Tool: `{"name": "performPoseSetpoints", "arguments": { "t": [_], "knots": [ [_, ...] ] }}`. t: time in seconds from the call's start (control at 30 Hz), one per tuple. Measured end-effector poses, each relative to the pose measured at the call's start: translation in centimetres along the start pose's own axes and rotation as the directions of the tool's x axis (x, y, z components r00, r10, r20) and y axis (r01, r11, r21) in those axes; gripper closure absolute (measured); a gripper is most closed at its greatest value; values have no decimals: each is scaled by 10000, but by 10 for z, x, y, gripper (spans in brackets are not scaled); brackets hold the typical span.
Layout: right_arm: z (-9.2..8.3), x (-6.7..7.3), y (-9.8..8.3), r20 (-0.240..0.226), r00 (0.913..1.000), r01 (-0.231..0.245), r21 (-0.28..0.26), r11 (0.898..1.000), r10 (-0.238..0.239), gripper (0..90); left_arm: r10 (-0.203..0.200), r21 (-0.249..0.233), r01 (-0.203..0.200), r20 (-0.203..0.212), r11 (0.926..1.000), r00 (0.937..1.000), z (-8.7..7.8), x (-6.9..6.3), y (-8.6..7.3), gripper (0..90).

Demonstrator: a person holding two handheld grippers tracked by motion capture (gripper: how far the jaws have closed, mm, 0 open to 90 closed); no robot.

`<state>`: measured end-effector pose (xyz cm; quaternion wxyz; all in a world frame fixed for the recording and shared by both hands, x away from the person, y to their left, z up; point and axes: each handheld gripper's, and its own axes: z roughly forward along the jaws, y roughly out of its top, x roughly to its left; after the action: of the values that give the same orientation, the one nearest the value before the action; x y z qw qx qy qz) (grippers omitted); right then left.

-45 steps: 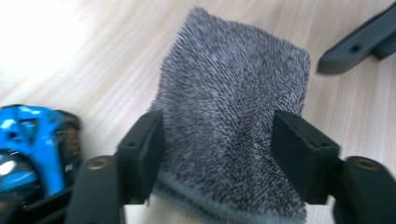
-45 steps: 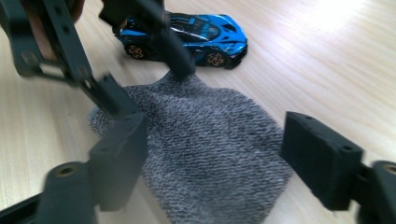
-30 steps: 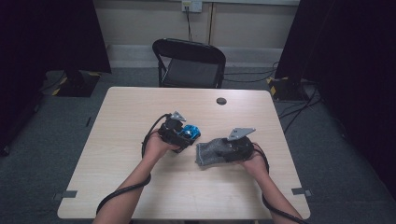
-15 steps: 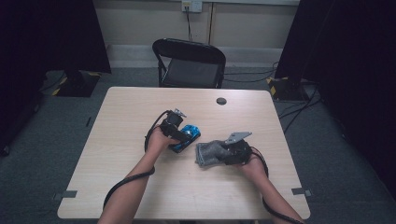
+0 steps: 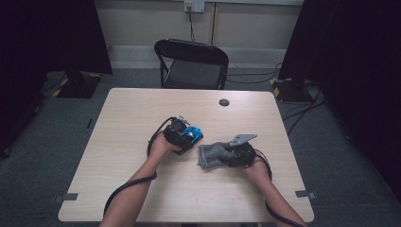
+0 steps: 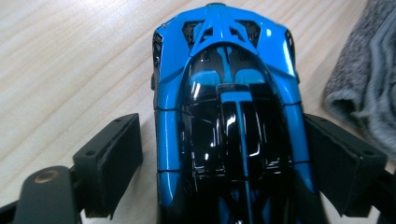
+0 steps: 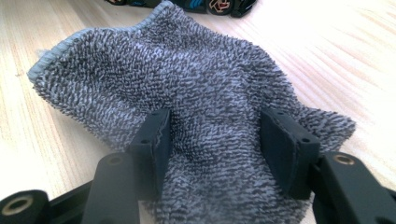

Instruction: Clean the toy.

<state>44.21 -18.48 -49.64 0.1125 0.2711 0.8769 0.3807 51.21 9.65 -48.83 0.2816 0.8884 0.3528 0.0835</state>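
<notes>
A shiny blue and black toy car [image 5: 193,134] stands on the light wooden table [image 5: 142,109], just left of a grey terry cloth [image 5: 210,153]. My left gripper [image 5: 187,137] straddles the car [image 6: 224,60]. Its right pad lies against the car's side, while a gap shows at the left pad, so it is open. My right gripper [image 5: 223,156] has just been closing, and its pads now pinch a bunched fold of the cloth [image 7: 163,60]. In the right gripper view the car's wheels [image 7: 219,4] show beyond the cloth.
A black folding chair [image 5: 191,61] stands behind the table's far edge. A small round black cap [image 5: 224,102] sits in the tabletop at the back right. Black cables trail from both grippers toward the near edge. Dark curtains flank the table.
My left hand has sunk a little over the car, which has stayed in place. The right gripper's jaws have drawn in on the cloth, bunching it slightly.
</notes>
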Motion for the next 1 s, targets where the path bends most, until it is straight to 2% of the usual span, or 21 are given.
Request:
{"name": "performPoseSetpoints", "arguments": {
  "t": [0.07, 0.1, 0.17, 0.33, 0.5, 0.67, 0.8, 1.0],
  "knots": [
    [0, 0, 0, -1, 10000, -29, -17, 10000, 29, 447, 123, -13, -123, 115, 9999, 9999, -2, -1, 0, 198],
    [0, 0, -1, -13, 10000, -35, -41, 10000, 35, 448, 241, 9, -241, 96, 9997, 9997, -2, -3, 1, 233],
    [0, 0, -1, -25, 10000, -71, -68, 10000, 71, 452, 252, 117, -252, -55, 9996, 9997, -2, -4, 2, 249],
    [0, 2, -1, 141, 9997, -194, -51, 9998, 195, 469, 54, 215, -47, -338, 9998, 9994, -2, -8, 3, 256],
    [0, 3, -2, 217, 9993, -303, -76, 9995, 304, 472, 124, 89, -121, -295, 9999, 9995, -4, -8, 0, 257],
    [0, 4, -2, 246, 9990, -381, -97, 9992, 383, 472, 163, 71, -160, -435, 9998, 9989, -4, -9, -1, 258],
    [0, 4, -2, 262, 9988, -413, -141, 9990, 417, 472, 233, -63, -235, -368, 9997, 9990, -4, -9, -3, 258],
    [0, 3, -3, 242, 9986, -471, -189, 9987, 475, 473, 306, 32, -305, -250, 9995, 9992, -4, -7, -3, 256]
  ]
}}
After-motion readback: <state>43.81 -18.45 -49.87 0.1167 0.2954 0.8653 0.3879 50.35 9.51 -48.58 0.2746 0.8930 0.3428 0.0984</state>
